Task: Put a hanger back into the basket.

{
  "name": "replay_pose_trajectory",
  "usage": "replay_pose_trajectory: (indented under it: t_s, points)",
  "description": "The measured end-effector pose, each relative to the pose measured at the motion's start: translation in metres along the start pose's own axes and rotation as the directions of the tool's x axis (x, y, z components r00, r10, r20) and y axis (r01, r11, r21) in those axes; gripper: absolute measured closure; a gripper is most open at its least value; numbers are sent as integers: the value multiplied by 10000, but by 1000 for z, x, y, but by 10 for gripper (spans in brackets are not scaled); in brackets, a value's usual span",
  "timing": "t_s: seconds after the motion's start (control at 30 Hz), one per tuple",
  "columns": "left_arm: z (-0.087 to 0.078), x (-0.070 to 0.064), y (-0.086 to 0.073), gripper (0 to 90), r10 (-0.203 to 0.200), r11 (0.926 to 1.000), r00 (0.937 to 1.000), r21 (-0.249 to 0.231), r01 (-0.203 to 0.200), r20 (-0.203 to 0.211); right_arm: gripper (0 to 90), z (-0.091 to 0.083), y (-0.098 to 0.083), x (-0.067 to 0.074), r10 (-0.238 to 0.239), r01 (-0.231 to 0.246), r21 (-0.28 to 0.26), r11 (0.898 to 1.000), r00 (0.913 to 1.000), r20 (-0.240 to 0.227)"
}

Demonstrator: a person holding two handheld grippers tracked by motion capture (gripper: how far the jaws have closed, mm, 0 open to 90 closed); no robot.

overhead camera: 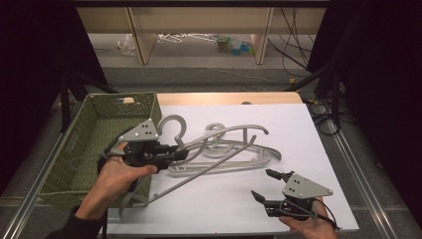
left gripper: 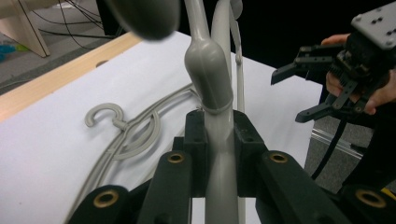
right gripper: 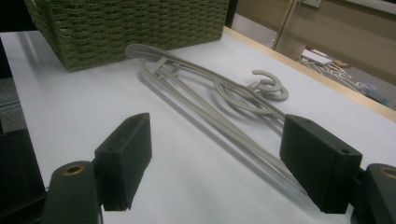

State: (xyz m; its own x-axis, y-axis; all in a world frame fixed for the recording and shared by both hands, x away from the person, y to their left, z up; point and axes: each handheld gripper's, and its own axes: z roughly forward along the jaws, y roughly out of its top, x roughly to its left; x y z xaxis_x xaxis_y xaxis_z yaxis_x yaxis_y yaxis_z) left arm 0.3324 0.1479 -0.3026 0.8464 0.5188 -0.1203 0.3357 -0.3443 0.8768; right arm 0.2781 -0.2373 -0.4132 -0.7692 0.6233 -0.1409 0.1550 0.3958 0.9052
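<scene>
**One hanger up, the rest waiting on the sheet**

Two tools at work over the table (overhead camera: 298, 209), and the left tool (overhead camera: 180, 153) has the action. It is clamped tight on the neck of a grey hanger (overhead camera: 219, 162), just under the hook (overhead camera: 175, 124); the left gripper view shows the two pads squeezing the stem with the swollen collar of the neck sitting right above them. Smart place to hold, in my judgement: the collar acts as a stop, so the hanger cannot slide down through the pads. Its long arm slants down toward the near left corner of the white sheet, its far end low by the basket (overhead camera: 89, 149).

That woven green basket sits at the left edge of the table, open top, right beside the left hand (overhead camera: 117, 174). It looks like the destination, which would explain why the hanger is taken from the hook end: the body can swing over the rim.

More grey hangers (right gripper: 224, 100) lie flat in a tangled pile mid-sheet, hooks overlapping, well apart from the basket wall.

Right tool (overhead camera: 263, 185) now: wide open, nothing between the pads, hovering low at the near right of the sheet and pointing at the pile. I read that as lining up on the next hanger's long bar.
</scene>
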Motion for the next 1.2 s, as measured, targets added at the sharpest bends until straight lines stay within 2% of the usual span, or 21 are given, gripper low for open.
replay_pose_trajectory:
  t_s: [0.1, 0.2, 0.23, 0.4, 0.47, 0.5, 0.6, 0.77, 0.93, 1.0, 1.1, 1.13, 1.2]
  points:
    - [-7, 3, 7, 789, -17, 10000, 9998, -63, 16, -175, 254, 1, -1, 0, 72, -72, 43, 10000, 10000, -5]
    - [-16, 10, 16, 789, 180, 9998, 9978, -33, -182, -644, 245, 3, -2, 0, 70, -70, 24, 10000, 10000, 9]
    - [-19, 13, 18, 789, 178, 9998, 9972, -112, -187, -731, 240, 2, -2, 0, 57, -55, 183, 9998, 10000, -70]
    - [-32, 28, 24, 789, 27, 9996, 9913, -269, -63, -1315, 241, 5, -3, 1, 16, -12, 280, 9996, 9998, -173]
    - [-38, 39, 24, 789, 1, 9996, 9872, -292, -48, -1594, 240, 4, -3, 1, -27, 34, 403, 9992, 9999, -171]
    - [-42, 45, 23, 789, -37, 9997, 9834, -254, -9, -1814, 240, 6, -3, 1, -26, 30, 228, 9997, 9998, -179]
    - [-48, 58, 20, 788, -60, 9999, 9761, -169, 24, -2173, 240, 7, -3, 2, -14, 21, 221, 9998, 9996, -286]
    - [-59, 83, 11, 789, -416, 9989, 9652, -336, 341, -2583, 239, 7, -3, 2, -50, 64, 313, 9995, 9990, -451]
    - [-69, 104, 2, 789, -643, 9976, 9579, -424, 546, -2797, 239, 9, -4, 3, -98, 113, 306, 9995, 9988, -475]
    - [-73, 111, -3, 789, -700, 9975, 9494, -287, 643, -3062, 240, 9, -4, 3, -100, 116, 294, 9995, 9986, -521]
    - [-80, 122, -11, 789, -963, 9953, 9354, -330, 905, -3402, 239, 8, -3, 3, -119, 142, 424, 9990, 9985, -539]
    - [-82, 126, -14, 789, -1036, 9946, 9341, -399, 958, -3417, 239, 9, -4, 3, -115, 131, 308, 9994, 9985, -531]
    - [-87, 133, -19, 789, -1203, 9927, 9276, -510, 1093, -3537, 240, 10, -4, 4, -141, 163, 371, 9992, 9982, -586]
